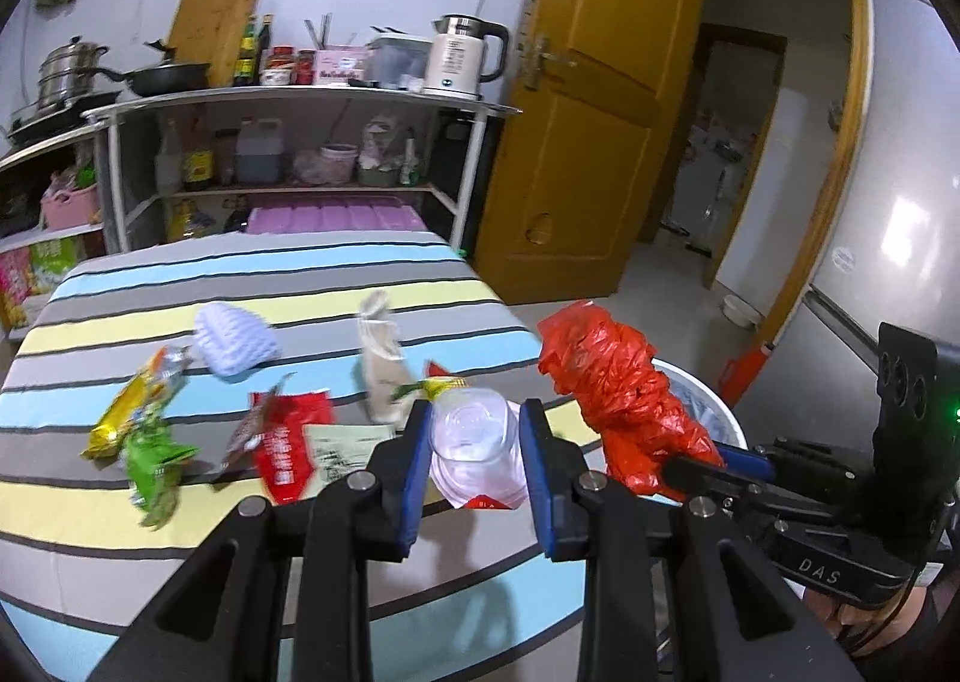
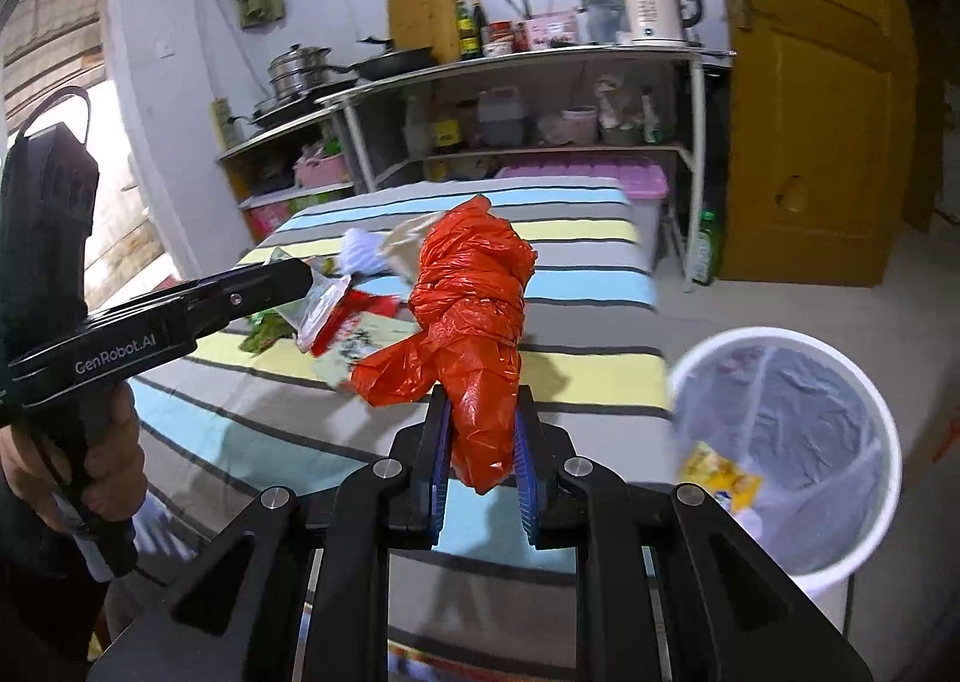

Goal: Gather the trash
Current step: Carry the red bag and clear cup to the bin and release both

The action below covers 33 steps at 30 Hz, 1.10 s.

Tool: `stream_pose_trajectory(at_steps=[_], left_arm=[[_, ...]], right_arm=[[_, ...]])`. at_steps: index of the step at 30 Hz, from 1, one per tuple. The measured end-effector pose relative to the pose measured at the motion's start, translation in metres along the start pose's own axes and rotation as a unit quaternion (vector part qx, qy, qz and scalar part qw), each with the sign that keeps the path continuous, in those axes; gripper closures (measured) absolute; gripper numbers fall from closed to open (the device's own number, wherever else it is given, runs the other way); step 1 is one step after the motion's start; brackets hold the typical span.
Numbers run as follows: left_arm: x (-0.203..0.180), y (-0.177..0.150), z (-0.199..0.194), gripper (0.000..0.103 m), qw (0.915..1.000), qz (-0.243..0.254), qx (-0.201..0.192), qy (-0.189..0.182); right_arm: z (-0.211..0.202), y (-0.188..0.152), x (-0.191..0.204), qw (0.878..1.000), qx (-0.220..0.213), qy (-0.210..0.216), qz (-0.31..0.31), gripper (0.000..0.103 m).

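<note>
Right tool (image 2: 480,445) clamps a crumpled red bag (image 2: 474,292) above the striped table (image 2: 540,346) near the white bin (image 2: 792,442), w/ left tool (image 1: 475,442) gripping a clear plastic cup (image 1: 477,442).

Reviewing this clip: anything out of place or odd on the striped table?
Yes: wrappers and a white foam sleeve lie strewn across the striped tablecloth, not in the bin. Each hand-held gripper already holds trash: left a clear cup, right a red bag.

wrappers (image 1: 144,412) scattered on table (image 1: 420,580), bin (image 2: 786,442) right of it, shelves (image 1: 288,142) behind
</note>
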<state>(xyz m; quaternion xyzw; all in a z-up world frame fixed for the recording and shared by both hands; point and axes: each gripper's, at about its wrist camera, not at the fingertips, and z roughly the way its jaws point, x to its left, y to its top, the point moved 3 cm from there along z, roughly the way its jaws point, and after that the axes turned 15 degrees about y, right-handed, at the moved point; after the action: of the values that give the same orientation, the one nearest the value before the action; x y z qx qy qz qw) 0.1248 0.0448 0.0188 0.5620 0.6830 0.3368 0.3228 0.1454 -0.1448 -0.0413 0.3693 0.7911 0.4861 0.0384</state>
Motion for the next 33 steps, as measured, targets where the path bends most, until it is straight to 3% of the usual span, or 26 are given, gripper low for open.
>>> stream_pose_trajectory(at_steps=[17,33], left_arm=[[-0.118,0.008,0.033,0.073,0.9947,0.063,0.015,-0.080],[-0.170,-0.008,0.087,0.073,0.9880,0.086,0.073,-0.105]], right_arm=[[-0.064,-0.025,-0.088,0.991,-0.028,-0.105,0.082,0.083],[-0.053,-0.054,-0.149,0.981,0.006,-0.128,0.146,0.083]])
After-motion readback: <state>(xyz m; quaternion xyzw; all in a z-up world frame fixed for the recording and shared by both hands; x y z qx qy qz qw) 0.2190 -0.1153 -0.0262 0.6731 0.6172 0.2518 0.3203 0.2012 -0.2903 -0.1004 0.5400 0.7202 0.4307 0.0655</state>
